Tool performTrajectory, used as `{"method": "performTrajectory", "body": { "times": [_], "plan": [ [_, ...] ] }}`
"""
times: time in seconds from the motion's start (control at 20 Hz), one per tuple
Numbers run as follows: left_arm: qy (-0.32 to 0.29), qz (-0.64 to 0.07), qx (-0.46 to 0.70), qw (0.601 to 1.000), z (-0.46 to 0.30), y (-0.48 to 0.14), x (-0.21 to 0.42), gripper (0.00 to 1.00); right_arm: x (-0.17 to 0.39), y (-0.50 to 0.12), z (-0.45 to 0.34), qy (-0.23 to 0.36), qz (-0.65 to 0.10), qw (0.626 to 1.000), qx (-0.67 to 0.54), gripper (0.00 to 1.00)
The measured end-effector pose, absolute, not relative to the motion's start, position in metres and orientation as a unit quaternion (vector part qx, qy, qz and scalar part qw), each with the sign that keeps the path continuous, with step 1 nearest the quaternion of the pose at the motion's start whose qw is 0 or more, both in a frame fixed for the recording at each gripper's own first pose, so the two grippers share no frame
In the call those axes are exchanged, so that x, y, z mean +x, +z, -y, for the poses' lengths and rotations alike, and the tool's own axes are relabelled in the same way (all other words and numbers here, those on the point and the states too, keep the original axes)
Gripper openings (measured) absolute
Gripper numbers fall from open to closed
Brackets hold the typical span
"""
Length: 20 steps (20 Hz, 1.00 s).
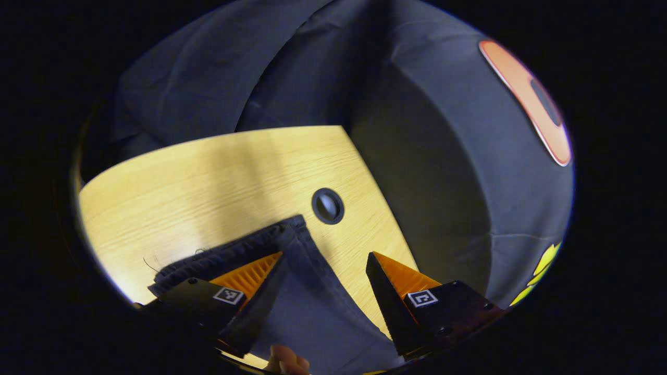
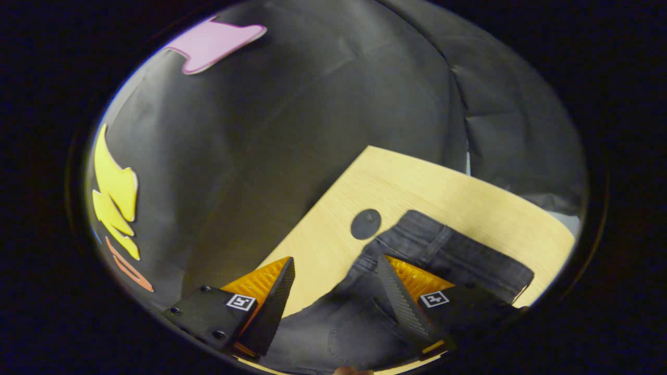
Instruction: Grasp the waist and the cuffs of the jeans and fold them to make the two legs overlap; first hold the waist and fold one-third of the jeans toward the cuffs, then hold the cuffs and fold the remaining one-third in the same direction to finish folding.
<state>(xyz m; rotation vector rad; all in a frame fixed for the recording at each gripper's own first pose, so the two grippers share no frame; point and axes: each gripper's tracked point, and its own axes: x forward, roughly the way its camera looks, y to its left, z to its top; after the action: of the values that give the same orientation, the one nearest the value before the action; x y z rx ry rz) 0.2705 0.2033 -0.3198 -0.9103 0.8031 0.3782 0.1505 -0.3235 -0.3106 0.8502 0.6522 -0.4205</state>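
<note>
dark jeans point(image 2: 443, 255) lie on a pale wooden table point(image 1: 208, 177), grommet point(image 1: 328, 206) beside.

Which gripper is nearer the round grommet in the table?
Roughly equal; I cannot tell. The left gripper sits just short of the grommet over the jeans; the right gripper sits likewise short.

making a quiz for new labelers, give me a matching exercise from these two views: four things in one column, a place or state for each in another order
Things
1. left claw
2. right claw
3. jeans
4. round dark cap

Places or states
A. set into the wooden table, beside the denim
B. open, a hemmed cuff end between its fingers
C. lying flat on the tabletop
D. open over the waistband end

Pairs: 1-B, 2-D, 3-C, 4-A
</note>
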Motion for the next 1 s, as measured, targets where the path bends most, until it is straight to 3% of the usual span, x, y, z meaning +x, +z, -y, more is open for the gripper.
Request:
{"method": "performTrajectory", "body": {
  "times": [0.2, 0.4, 0.7, 1.0],
  "plan": [
    [0.156, -0.313, -0.363, 0.864, -0.222, -0.265, 0.272, 0.99, 0.124, -0.269, 0.33, -0.181, -0.294, 0.862, 0.372, 0.98],
    [0.115, -0.249, -0.279, 0.92, -0.214, -0.201, 0.263, 0.99, 0.073, -0.248, 0.343, -0.2, -0.29, 0.859, 0.372, 0.98],
    [0.003, -0.152, -0.092, 0.984, -0.141, -0.106, 0.238, 0.98, -0.021, -0.273, 0.355, -0.25, -0.33, 0.824, 0.386, 0.98],
    [-0.066, -0.067, -0.036, 0.995, -0.068, -0.034, 0.18, 0.98, -0.046, -0.315, 0.341, -0.273, -0.356, 0.771, 0.451, 0.98]
  ]
}}
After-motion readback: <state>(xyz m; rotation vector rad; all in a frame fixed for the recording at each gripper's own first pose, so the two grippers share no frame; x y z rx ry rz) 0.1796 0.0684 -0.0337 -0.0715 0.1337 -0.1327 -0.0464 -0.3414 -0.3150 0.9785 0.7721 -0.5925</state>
